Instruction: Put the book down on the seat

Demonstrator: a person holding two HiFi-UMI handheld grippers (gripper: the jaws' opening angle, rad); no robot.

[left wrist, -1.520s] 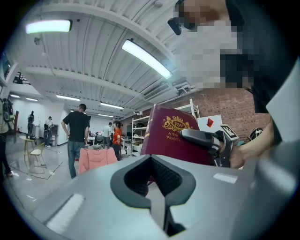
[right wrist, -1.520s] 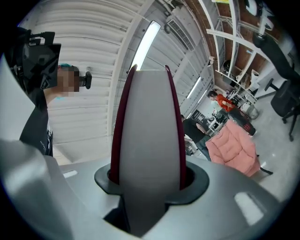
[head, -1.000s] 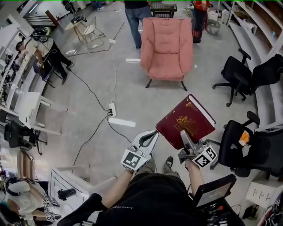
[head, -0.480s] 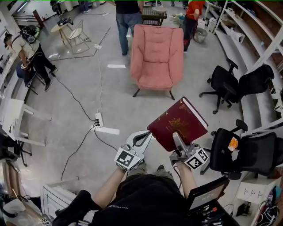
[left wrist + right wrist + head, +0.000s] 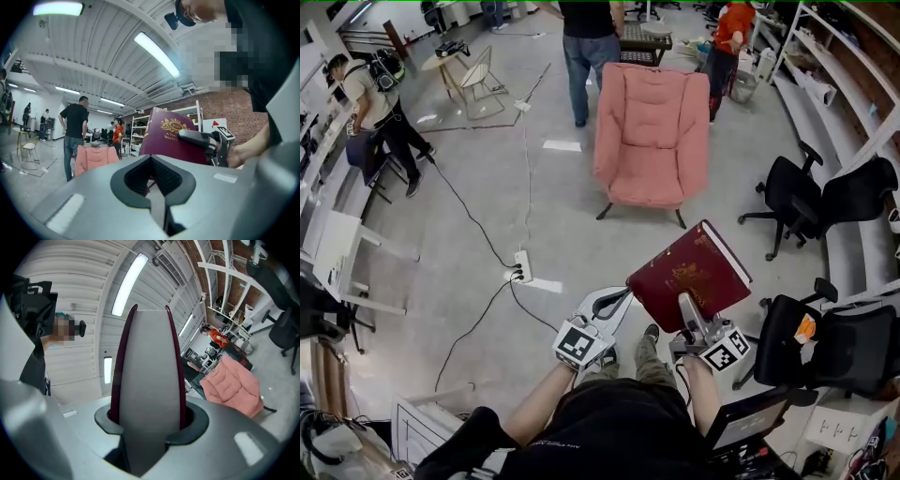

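A thick maroon book with a gold crest hangs tilted over the grey floor, well short of the pink armchair. My right gripper is shut on its near edge. In the right gripper view the book's pale page edge fills the gap between the jaws, with the armchair off to the right. My left gripper hovers just left of the book, shut and holding nothing. The left gripper view shows its jaws meeting, the book beyond them and the armchair far off.
Black office chairs stand to the right, by shelving. A power strip with cables lies on the floor to the left. Two people stand behind the armchair, another person by white tables.
The book stays gripped at the same tilt. The head view has shifted with the person's steps, and the armchair now sits a little lower in it than a second ago.
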